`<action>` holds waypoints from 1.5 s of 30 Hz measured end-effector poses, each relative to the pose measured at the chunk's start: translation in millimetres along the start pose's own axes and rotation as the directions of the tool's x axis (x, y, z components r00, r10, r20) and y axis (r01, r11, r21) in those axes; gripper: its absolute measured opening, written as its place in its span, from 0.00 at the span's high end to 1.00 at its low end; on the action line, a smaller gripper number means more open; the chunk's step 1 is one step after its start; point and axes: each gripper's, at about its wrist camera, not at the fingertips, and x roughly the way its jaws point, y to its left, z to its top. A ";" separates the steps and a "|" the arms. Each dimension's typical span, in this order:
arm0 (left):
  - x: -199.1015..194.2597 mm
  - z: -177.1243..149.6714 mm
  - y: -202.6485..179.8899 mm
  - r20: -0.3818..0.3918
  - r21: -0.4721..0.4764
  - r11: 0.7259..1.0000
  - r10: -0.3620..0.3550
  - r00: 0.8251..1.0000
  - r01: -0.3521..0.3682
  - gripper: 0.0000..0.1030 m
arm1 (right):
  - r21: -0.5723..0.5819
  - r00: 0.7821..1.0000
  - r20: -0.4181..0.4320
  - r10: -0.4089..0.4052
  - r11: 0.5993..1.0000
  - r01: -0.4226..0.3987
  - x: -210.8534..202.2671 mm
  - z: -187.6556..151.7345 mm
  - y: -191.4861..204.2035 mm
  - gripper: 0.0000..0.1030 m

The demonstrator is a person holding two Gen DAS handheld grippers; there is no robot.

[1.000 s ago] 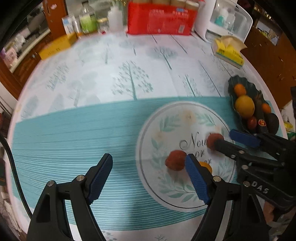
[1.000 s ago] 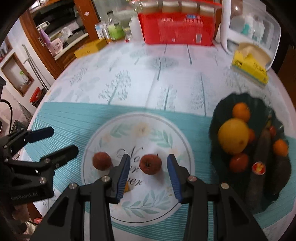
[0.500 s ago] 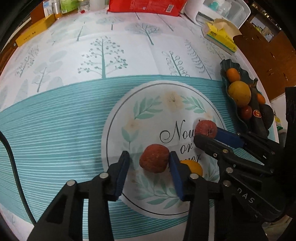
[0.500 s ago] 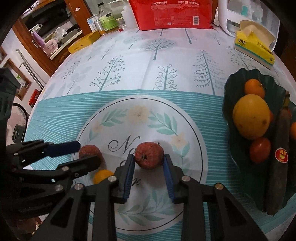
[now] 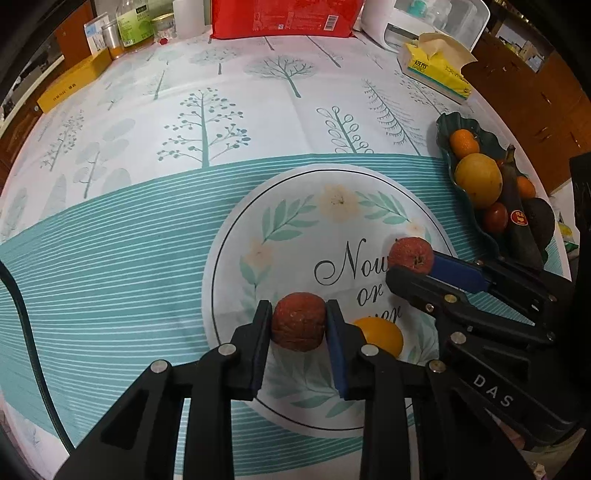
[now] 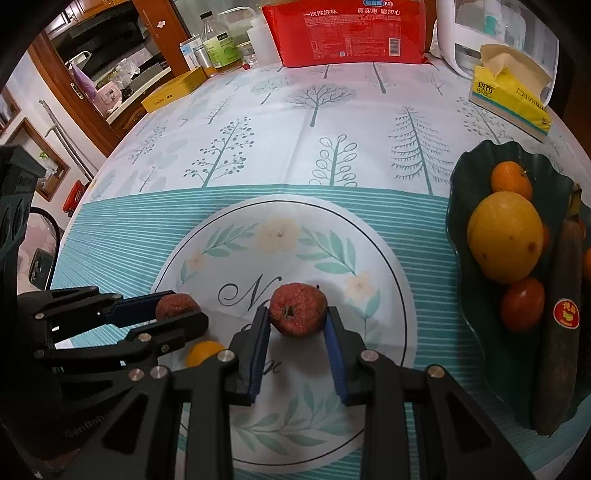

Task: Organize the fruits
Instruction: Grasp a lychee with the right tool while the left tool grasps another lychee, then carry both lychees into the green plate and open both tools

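**Both grippers closing on wrinkled red fruits at the middle of the table**

Your left gripper [image 5: 298, 325] is pressing its two blue-padded fingers against the sides of a wrinkled red fruit [image 5: 298, 321], which is sitting on the round white printed patch of the tablecloth [image 5: 147, 229]. The pads are touching the fruit on both sides, so the grip is narrow and holding it. Just beside the right finger of that gripper, a small orange fruit [image 5: 382, 334] is lying on the cloth, partly hidden by the finger.

Your right gripper [image 6: 295, 325] is doing the same with a second red fruit [image 6: 297, 314], whose dimpled end is facing the camera. Its fingers are narrow and are touching the fruit on either side; the fruit is resting on the cloth over the printed lettering. In the right wrist view, the left gripper is showing at the left edge with its own fruit between its tips.

Well to the right, near the table edge, a dark green dish [image 6: 469, 177] is holding a large yellow fruit [image 6: 504, 236], a small tangerine [image 6: 511, 181], a red tomato [image 6: 522, 302] and a dark, overripe banana [image 6: 559, 354] with a round sticker on it. A yellow tissue box [image 6: 513, 99] is sitting beyond the dish, and a red package [image 6: 351, 33] is standing at the far side of the table.
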 end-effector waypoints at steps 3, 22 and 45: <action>-7.4 0.3 -4.2 0.007 0.009 1.000 0.021 1.000 -0.021 0.74 | 0.010 1.000 0.006 0.015 1.000 -0.015 -6.2 -3.4 -2.2 0.71; -80.3 108.3 -154.5 0.185 0.267 0.964 -0.070 0.980 0.019 0.74 | 0.166 0.969 0.175 -0.172 0.976 0.143 -133.3 15.8 -110.6 0.71; 41.6 197.4 -254.4 0.046 0.359 0.933 -0.045 0.998 0.026 0.73 | 0.371 0.941 0.134 -0.310 0.897 0.242 -106.3 32.0 -220.2 0.71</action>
